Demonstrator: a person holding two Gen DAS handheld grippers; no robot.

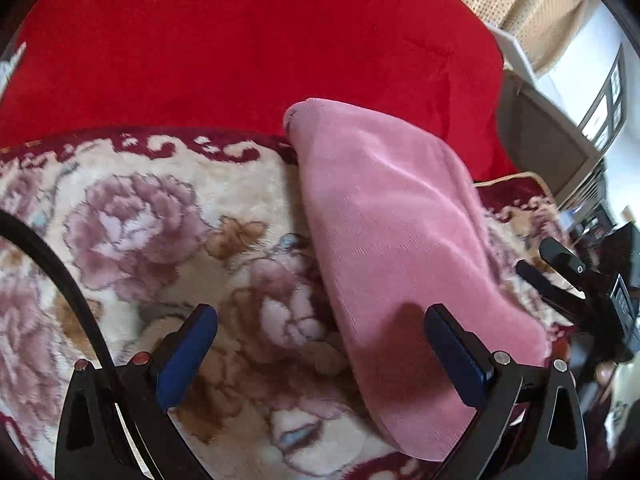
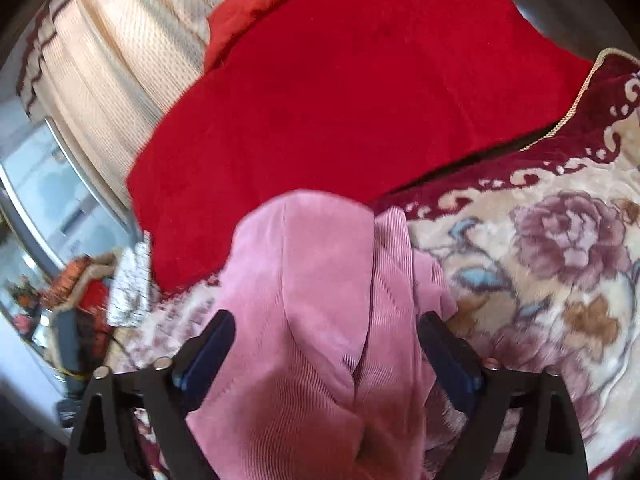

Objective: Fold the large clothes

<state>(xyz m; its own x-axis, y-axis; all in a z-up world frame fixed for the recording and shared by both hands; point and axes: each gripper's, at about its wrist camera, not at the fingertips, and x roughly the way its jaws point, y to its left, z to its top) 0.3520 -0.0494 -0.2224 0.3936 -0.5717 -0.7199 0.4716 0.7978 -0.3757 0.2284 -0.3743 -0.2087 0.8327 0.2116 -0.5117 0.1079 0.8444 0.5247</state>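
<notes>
A pink ribbed garment (image 1: 380, 220) lies folded into a long strip on the floral blanket (image 1: 140, 220). My left gripper (image 1: 324, 324) is open just above the strip's near end, its right finger (image 1: 452, 352) over the pink cloth and its left finger (image 1: 192, 352) over the blanket. Nothing is pinched. The right gripper (image 1: 534, 258) shows at the right edge. In the right wrist view the right gripper (image 2: 328, 332) stands wide open, with the pink garment (image 2: 320, 280) lying loose under and between its fingers and no pad pressing on it.
A large red cloth (image 1: 240, 40) (image 2: 340, 80) lies beyond the garment. The floral blanket (image 2: 560, 260) spreads to the right. A cream curtain (image 2: 100, 60) and clutter (image 2: 80, 292) are at the left, grey furniture (image 1: 540, 140) at the right. A black cable (image 1: 60, 272) crosses the left.
</notes>
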